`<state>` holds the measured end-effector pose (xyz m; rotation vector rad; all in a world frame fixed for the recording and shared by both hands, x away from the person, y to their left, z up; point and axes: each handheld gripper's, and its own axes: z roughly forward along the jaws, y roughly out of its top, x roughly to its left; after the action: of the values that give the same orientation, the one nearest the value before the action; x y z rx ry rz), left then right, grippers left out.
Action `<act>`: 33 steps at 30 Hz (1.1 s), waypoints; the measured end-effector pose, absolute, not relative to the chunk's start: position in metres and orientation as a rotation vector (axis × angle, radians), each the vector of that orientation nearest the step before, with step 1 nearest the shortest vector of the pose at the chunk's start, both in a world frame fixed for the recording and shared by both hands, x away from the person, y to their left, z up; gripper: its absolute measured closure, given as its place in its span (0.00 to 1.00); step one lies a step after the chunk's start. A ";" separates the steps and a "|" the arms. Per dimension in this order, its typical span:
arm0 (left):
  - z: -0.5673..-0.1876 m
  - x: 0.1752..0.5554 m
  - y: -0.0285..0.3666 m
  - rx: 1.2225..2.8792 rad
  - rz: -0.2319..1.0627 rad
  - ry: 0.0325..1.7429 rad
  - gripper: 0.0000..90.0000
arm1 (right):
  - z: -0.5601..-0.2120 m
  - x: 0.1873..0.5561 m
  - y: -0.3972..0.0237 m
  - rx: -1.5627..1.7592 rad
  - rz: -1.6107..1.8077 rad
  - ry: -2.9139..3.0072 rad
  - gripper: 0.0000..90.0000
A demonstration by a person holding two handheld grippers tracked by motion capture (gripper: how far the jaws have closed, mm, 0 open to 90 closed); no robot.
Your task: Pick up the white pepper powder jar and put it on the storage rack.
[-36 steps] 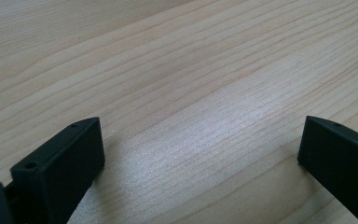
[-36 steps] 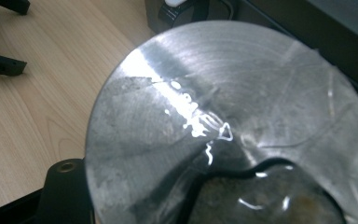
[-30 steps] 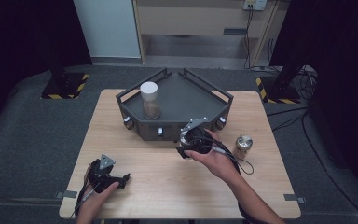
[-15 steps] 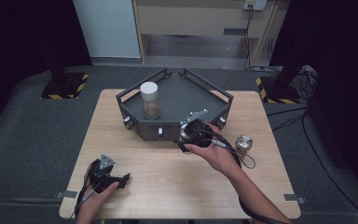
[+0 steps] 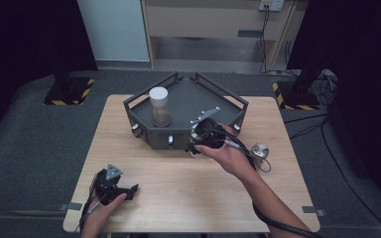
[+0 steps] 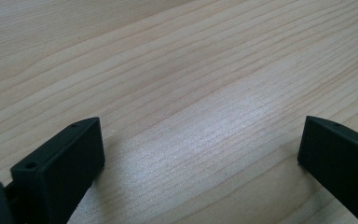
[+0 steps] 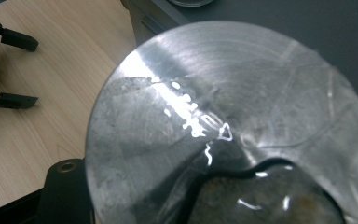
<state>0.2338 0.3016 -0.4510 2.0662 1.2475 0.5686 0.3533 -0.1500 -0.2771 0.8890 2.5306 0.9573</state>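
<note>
At front edge of dark grey angular metal tray, right gripper jaws clamped on round silver metal piston-like part, held above pale wooden table, part's scratched, shiny flat face close to right gripper camera. Left gripper rests on table near front left corner, jaws wide apart, nothing between them. Clear jar with white lid stands upright in tray. Small metal cylinder stands on table right of tray.
</note>
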 end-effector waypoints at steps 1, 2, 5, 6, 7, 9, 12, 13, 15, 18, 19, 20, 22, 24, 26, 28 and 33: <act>-0.451 0.234 0.302 2.068 0.569 1.247 0.00 | -0.276 0.354 -0.149 0.890 0.953 2.532 0.34; -0.451 0.234 0.302 2.068 0.569 1.247 0.00 | -0.276 0.355 -0.148 0.890 0.954 2.531 0.34; -0.451 0.234 0.302 2.068 0.569 1.247 0.00 | -0.273 0.357 -0.148 0.893 0.956 2.531 0.34; -0.451 0.234 0.302 2.068 0.569 1.247 0.00 | -0.272 0.358 -0.147 0.893 0.957 2.531 0.34; -0.451 0.234 0.302 2.068 0.569 1.247 0.00 | -0.271 0.359 -0.147 0.899 0.960 2.529 0.34; -0.451 0.234 0.302 2.068 0.569 1.247 0.00 | -0.269 0.361 -0.146 0.906 0.958 2.528 0.34; -0.451 0.234 0.302 2.068 0.570 1.247 0.00 | -0.266 0.364 -0.144 0.908 0.958 2.525 0.34; -0.451 0.234 0.302 2.068 0.570 1.247 0.00 | -0.264 0.364 -0.144 0.907 0.960 2.523 0.34; -0.451 0.234 0.302 2.068 0.570 1.247 0.00 | -0.261 0.366 -0.144 0.909 0.965 2.519 0.34; -0.451 0.234 0.302 2.068 0.569 1.247 0.00 | -0.257 0.368 -0.143 0.916 0.975 2.514 0.34; -0.451 0.234 0.302 2.068 0.570 1.247 0.00 | -0.256 0.369 -0.143 0.914 0.975 2.512 0.34; -0.451 0.234 0.302 2.068 0.570 1.247 0.00 | -0.255 0.370 -0.142 0.914 0.971 2.510 0.34; -0.451 0.234 0.302 2.068 0.570 1.247 0.00 | -0.253 0.372 -0.140 0.917 0.969 2.507 0.34; -0.451 0.233 0.301 2.068 0.572 1.248 0.00 | -0.251 0.373 -0.139 0.920 0.970 2.504 0.34; -0.451 0.233 0.301 2.068 0.572 1.248 0.00 | -0.249 0.375 -0.137 0.919 0.965 2.503 0.34; -0.451 0.233 0.301 2.068 0.572 1.248 0.00 | -0.247 0.378 -0.136 0.921 0.968 2.499 0.34; -0.451 0.233 0.301 2.068 0.571 1.248 0.00 | -0.243 0.386 -0.133 0.940 0.964 2.486 0.34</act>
<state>0.2334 0.3013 -0.4509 2.0677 1.2481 0.5713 0.3864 -0.1325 -0.2430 0.9401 2.4857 0.9642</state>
